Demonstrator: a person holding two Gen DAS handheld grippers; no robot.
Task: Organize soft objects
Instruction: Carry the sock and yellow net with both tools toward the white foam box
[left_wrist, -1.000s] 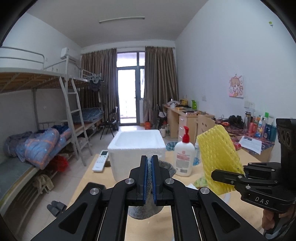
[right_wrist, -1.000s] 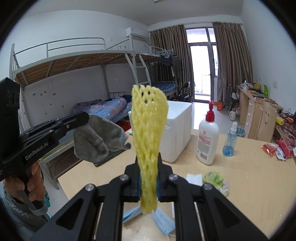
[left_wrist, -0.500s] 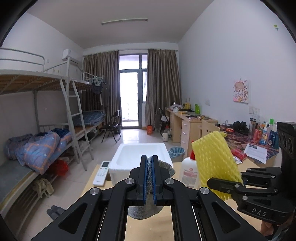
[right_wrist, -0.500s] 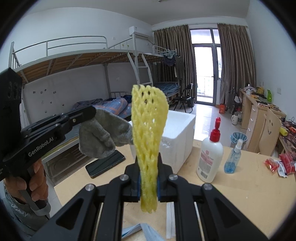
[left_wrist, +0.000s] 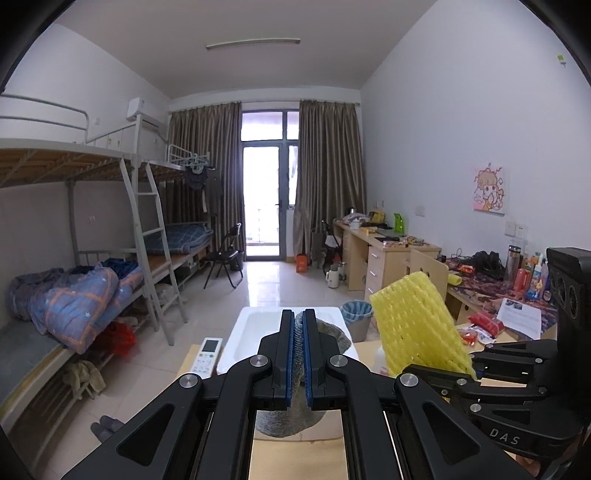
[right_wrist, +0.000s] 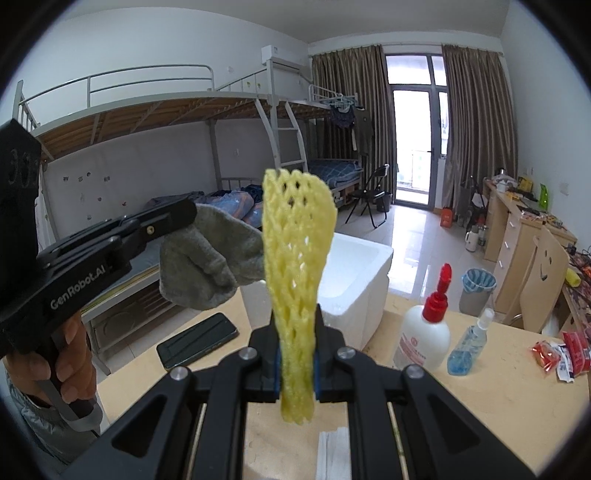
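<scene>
A person's hand (right_wrist: 55, 354) at the far left grips the handle of the left hand-held gripper (right_wrist: 173, 221), whose jaws are pinched on a grey knitted cloth (right_wrist: 207, 258) held in the air above the bench's left edge. Below it, a dark phone (right_wrist: 197, 339) lies near that edge on the wooden bench (right_wrist: 498, 398). In the middle, the right hand-held gripper (right_wrist: 297, 362) clamps a yellow foam net sleeve (right_wrist: 295, 251) that stands upright. Behind the sleeve, a white foam box (right_wrist: 354, 280) sits open at the bench's far edge. To its right stand a red-capped white bottle (right_wrist: 424, 332) and a blue spray bottle (right_wrist: 469, 343), then red snack packets (right_wrist: 557, 350) near the right edge.
</scene>
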